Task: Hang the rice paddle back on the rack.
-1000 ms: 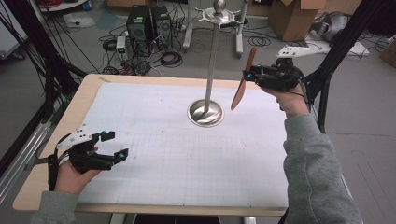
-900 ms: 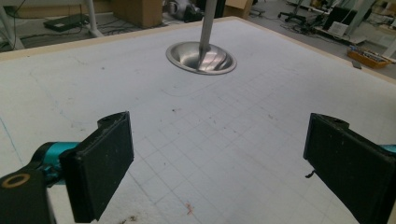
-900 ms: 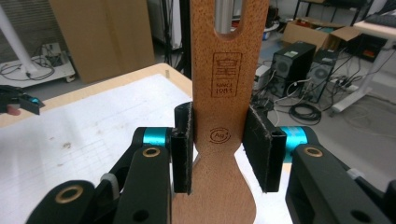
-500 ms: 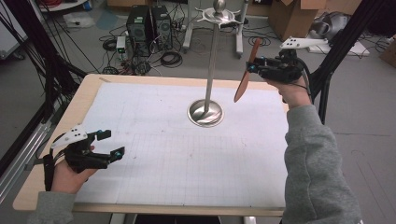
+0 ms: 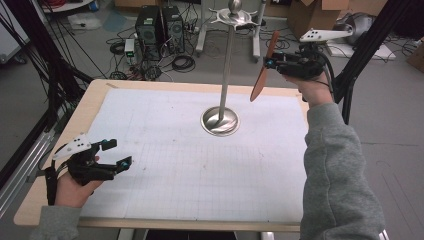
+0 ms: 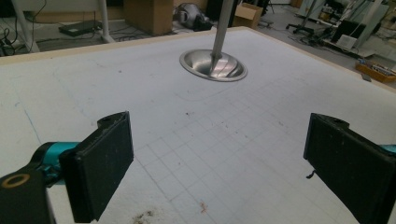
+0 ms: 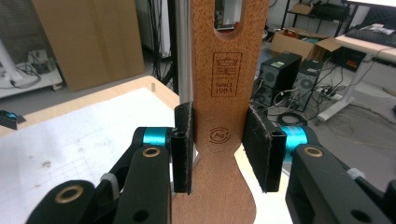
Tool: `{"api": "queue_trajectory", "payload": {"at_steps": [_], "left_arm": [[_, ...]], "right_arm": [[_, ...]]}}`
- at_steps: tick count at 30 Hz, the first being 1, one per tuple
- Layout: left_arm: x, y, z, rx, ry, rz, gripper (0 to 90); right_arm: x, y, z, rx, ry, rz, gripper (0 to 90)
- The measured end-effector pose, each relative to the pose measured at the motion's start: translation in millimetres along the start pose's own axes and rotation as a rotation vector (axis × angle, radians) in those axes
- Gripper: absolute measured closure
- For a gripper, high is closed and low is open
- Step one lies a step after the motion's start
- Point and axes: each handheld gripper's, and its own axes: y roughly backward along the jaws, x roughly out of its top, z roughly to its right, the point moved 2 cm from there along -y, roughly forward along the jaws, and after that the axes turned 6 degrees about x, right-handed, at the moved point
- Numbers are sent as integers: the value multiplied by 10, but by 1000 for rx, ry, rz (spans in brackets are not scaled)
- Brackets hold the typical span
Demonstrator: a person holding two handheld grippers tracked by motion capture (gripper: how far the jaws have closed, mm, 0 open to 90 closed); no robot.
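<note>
wooden spatula [image 5: 261,75] going to the stand [image 5: 226,65]

right claw [image 7: 219,147] clamps its handle; line the slot with a hook, steadily. left claw [image 5: 114,154] gapes empty.

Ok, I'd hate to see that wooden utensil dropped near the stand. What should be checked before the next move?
1. Right hand-held gripper clamped on the wooden spatula: ok.
2. Spatula's hanging hole unobstructed: ok.
3. Spatula apart from the stand's pole: ok.
4. Stand base flat on the mat: ok.
5. Left hand-held gripper open, away from the stand: ok.
6. A free hook on the stand's top: cannot tell.
</note>
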Motion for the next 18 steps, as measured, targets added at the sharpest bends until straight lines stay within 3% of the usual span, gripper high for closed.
{"api": "queue_trajectory", "payload": {"at_steps": [18], "left_arm": [[8,-6,28,-5,-8,-12,86]], "right_arm": [[171,-66,14,-17,14,21,646]]}}
